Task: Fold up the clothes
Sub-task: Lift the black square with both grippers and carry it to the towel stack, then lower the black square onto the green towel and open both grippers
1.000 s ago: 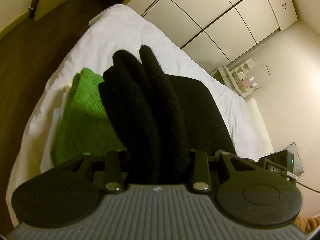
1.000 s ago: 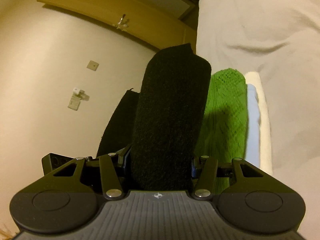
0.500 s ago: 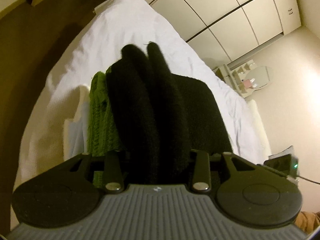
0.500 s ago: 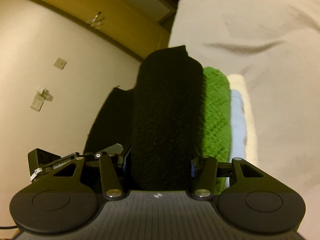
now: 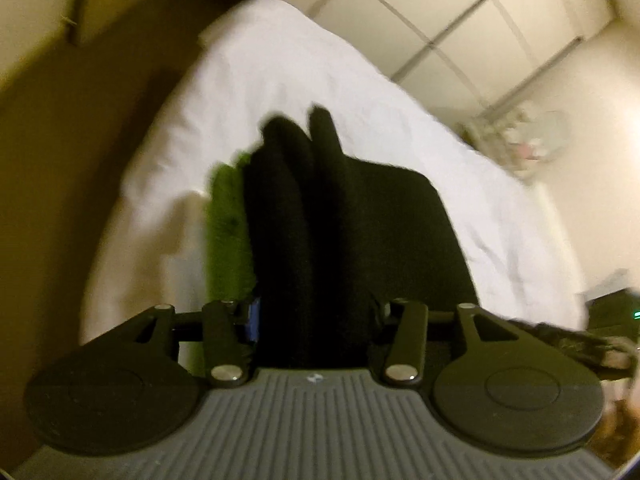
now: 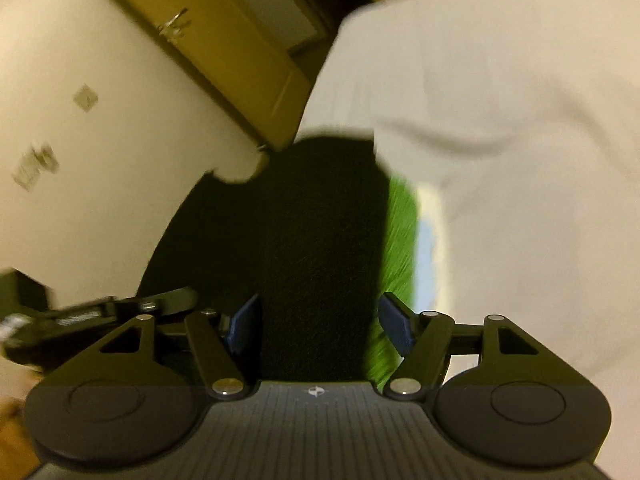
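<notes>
A folded black garment (image 5: 340,232) runs forward out of my left gripper (image 5: 316,312), which is shut on its thick rolled edge. The same black garment (image 6: 312,240) lies between the jaws of my right gripper (image 6: 320,320). Those jaws are opening: both blue pads (image 6: 396,324) show and the right one stands off the cloth. The garment rests over a folded green knit (image 6: 396,240), whose edge also shows as a green knit (image 5: 228,232) left of the black cloth. Everything sits on a white bed (image 5: 300,80). Both views are blurred.
Under the green knit lie a light-blue and a cream folded piece (image 6: 430,248). Pale wardrobe doors (image 5: 460,8) stand beyond the bed, dark floor (image 5: 72,140) lies to its left, and a wooden door (image 6: 224,52) is in the wall. A black device (image 5: 616,308) sits at the right.
Both grippers have sunk and swung with the black garment, which now covers more of the green knit. The right jaws have spread, baring their blue pads.
</notes>
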Demonstrator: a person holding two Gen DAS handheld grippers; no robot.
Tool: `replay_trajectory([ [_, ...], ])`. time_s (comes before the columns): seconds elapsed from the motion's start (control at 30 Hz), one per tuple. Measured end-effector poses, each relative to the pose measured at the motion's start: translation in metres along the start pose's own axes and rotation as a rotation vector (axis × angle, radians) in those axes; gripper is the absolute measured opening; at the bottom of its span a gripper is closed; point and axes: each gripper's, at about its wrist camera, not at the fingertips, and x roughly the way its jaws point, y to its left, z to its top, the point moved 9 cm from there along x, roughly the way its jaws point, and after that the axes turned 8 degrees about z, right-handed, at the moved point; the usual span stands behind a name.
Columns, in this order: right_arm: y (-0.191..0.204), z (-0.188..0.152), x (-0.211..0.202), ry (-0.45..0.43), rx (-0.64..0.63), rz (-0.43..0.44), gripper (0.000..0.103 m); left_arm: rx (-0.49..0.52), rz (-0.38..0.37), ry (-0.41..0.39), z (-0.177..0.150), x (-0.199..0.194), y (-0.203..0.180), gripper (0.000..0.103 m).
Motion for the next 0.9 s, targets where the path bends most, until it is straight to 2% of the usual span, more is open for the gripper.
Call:
replay_trajectory([
  [0.07,0.006,0.011,-0.014,-0.001,-0.089,-0.073,0.067,0.031,0.098,-0.064,0.007,-0.027,-0.006,0.029],
  [0.1,0.010,0.016,-0.019,0.000,-0.130,-0.096,0.064,0.061,0.130,-0.096,0.010,-0.038,-0.014,0.020],
  [0.13,0.015,0.019,-0.020,0.008,-0.170,-0.112,0.059,0.095,0.156,-0.126,0.015,-0.047,-0.024,0.015],
  [0.17,0.020,0.021,-0.021,0.017,-0.210,-0.126,0.047,0.134,0.172,-0.150,0.018,-0.053,-0.035,0.013],
  [0.2,0.027,0.022,-0.019,0.037,-0.244,-0.119,0.037,0.183,0.186,-0.159,0.018,-0.050,-0.044,0.004],
  [0.23,0.035,0.021,-0.017,0.058,-0.272,-0.104,0.033,0.234,0.200,-0.164,0.018,-0.046,-0.053,0.000],
  [0.3,0.049,0.016,-0.013,0.102,-0.314,-0.107,0.022,0.335,0.229,-0.173,0.016,-0.037,-0.070,0.000],
  [0.37,0.057,0.007,-0.008,0.141,-0.352,-0.124,0.022,0.353,0.252,-0.127,0.010,-0.016,-0.065,0.000],
  [0.47,0.059,-0.008,0.003,0.188,-0.394,-0.152,0.022,0.318,0.264,-0.051,-0.004,0.015,-0.041,0.000],
  [0.67,0.058,-0.021,0.025,0.202,-0.386,-0.101,0.029,0.192,0.202,-0.056,-0.013,0.030,-0.005,0.003],
  [0.83,0.045,-0.030,0.035,0.184,-0.361,-0.105,0.031,0.202,0.188,-0.057,-0.011,0.031,-0.005,0.003],
  [0.9,0.045,-0.026,0.029,0.186,-0.328,-0.076,0.031,0.205,0.192,-0.057,-0.011,0.029,-0.006,0.003],
])
